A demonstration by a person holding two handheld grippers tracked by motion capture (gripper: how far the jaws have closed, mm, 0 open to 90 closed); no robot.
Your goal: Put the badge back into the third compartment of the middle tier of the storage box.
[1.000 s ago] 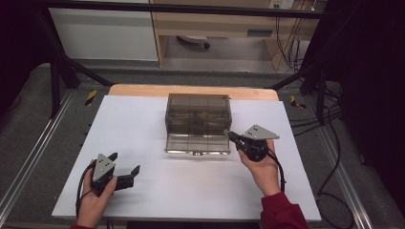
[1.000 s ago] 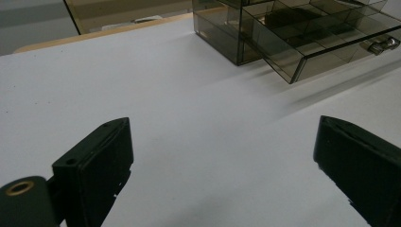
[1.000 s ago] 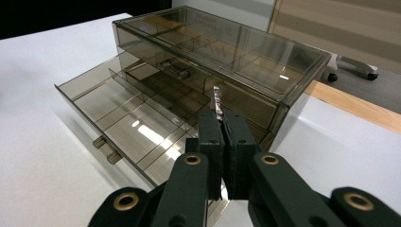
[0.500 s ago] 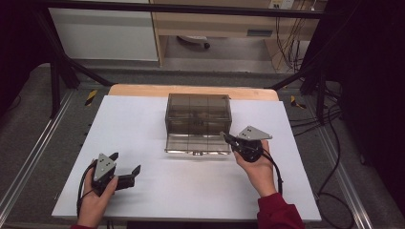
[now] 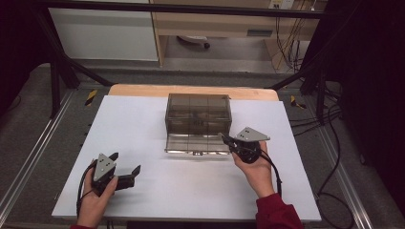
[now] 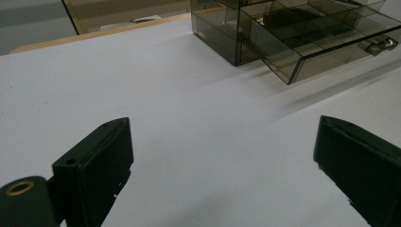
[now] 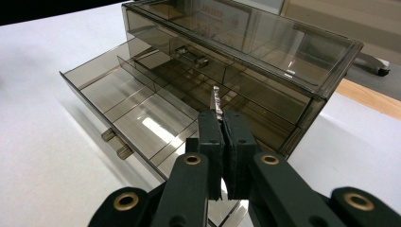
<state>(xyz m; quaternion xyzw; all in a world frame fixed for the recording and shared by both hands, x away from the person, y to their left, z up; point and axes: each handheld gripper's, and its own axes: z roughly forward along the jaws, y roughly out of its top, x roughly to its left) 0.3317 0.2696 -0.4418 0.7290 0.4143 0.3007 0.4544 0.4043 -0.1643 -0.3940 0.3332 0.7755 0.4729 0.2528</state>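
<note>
On the white bench (image 5: 143, 124), we hold a small metal bit over the organizer's open drawer.
At left, our left claw (image 5: 125, 172) rests spread and empty; mid-bench stands the smoky drawer box (image 5: 198, 112), bottom drawer (image 7: 137, 111) out; our right claw (image 7: 222, 124), pressed together, pinches the twisted bit (image 7: 216, 100) above it.

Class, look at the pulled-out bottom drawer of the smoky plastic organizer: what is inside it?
The open drawer shows clear dividers and bare compartments. The right gripper, shut on a small metal screw, hangs over the drawer's right end and covers the compartment below it.
</note>
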